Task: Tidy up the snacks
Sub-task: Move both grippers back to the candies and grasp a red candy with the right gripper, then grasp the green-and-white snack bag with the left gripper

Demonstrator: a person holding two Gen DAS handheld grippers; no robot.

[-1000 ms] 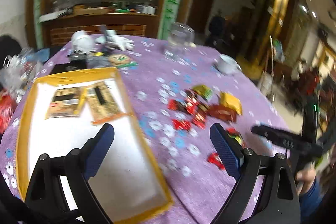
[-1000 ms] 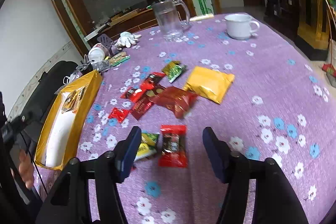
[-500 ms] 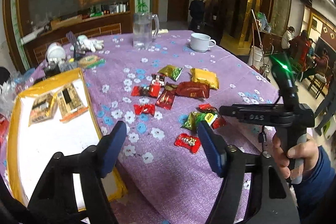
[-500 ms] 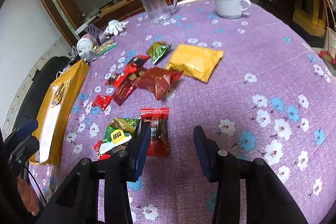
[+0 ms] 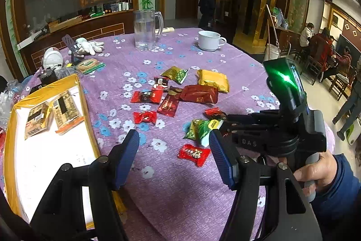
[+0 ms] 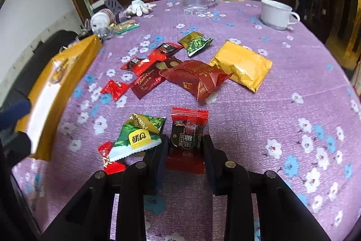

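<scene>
Several snack packets lie on the purple flowered tablecloth. My right gripper is down on the table with its jaws closing; a red and black packet sits between the pads, which touch its sides. A green pea packet lies just to its left. My left gripper hovers open over the cloth with nothing in it, and a small red candy lies ahead between its fingers. The right gripper also shows at the right of the left wrist view. A yellow-rimmed white tray holds two brown packets.
A yellow packet, a dark red packet and smaller red wrappers lie mid-table. A glass mug, a white cup and white gloves stand at the back. A hand holds the right gripper. People sit far right.
My left gripper swung right from above the tray to over the loose snacks and its jaws narrowed. My right gripper came down over the red and black packet and closed in on it.
</scene>
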